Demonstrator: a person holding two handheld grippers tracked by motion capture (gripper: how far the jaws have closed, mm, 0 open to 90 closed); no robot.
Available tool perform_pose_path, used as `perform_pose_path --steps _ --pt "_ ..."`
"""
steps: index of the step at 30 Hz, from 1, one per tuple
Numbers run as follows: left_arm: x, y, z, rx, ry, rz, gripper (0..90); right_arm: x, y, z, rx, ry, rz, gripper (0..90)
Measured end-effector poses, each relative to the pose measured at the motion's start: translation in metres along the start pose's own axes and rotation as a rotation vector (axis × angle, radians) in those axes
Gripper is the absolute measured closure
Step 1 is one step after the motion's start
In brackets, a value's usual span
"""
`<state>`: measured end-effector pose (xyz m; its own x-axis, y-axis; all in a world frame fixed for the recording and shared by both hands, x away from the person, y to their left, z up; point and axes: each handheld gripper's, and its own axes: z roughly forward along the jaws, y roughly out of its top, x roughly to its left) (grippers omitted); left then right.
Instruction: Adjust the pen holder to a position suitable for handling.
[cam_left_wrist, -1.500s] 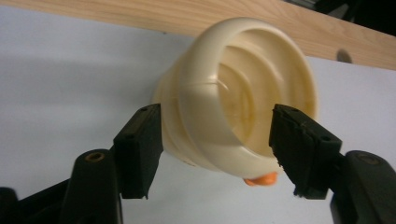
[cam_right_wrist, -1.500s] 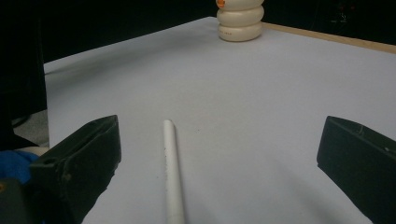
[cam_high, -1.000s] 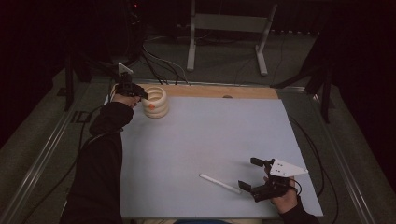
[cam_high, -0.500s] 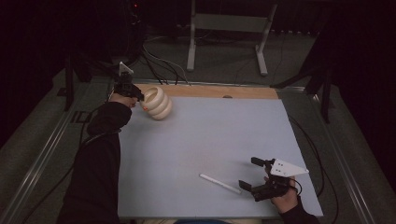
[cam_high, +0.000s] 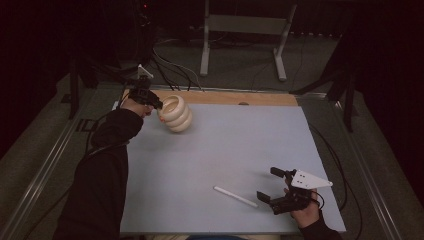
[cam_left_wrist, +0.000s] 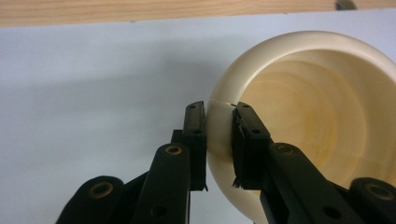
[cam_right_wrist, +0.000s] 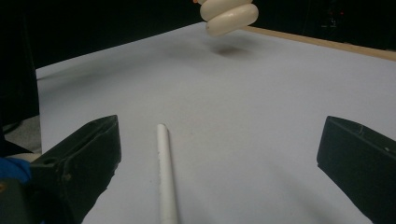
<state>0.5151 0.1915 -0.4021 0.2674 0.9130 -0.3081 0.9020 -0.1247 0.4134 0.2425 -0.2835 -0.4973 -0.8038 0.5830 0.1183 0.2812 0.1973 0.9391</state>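
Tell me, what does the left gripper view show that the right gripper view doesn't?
The left gripper view alone shows the left gripper clamped on the rim of the cream ribbed cup, one jaw inside it and one outside, and the cup's hollow inside. The right gripper view alone shows the right gripper with jaws wide apart and the white stick lying between them, untouched. Both share the cup and the pale blue table with its wooden edge.

A cream ribbed bowl (cam_left_wrist: 299, 121), built of stacked rounded rings, is held tilted above the table, its rim pinched between the jaws of the left gripper (cam_left_wrist: 218, 116), one jaw outside and one inside the opening. A thin white stick (cam_right_wrist: 166, 177) is laid flat on the table between the wide-apart jaws of the right gripper (cam_right_wrist: 219, 163), nearer one jaw and untouched.
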Motion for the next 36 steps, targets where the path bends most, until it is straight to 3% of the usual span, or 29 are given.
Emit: perform_pose_path --steps 11,29,36 --pt "-0.032 -0.010 0.000 0.022 -0.030 0.106 78.2 0.000 0.000 0.000 0.000 -0.007 -0.002 0.0" --pt "-0.077 -0.034 0.023 0.113 -0.077 0.262 78.2 0.000 0.000 0.000 0.005 -0.012 -0.006 0.0" --pt "-0.090 -0.038 0.033 0.143 -0.100 0.287 78.1 0.000 0.000 0.000 0.007 -0.014 -0.006 0.0"
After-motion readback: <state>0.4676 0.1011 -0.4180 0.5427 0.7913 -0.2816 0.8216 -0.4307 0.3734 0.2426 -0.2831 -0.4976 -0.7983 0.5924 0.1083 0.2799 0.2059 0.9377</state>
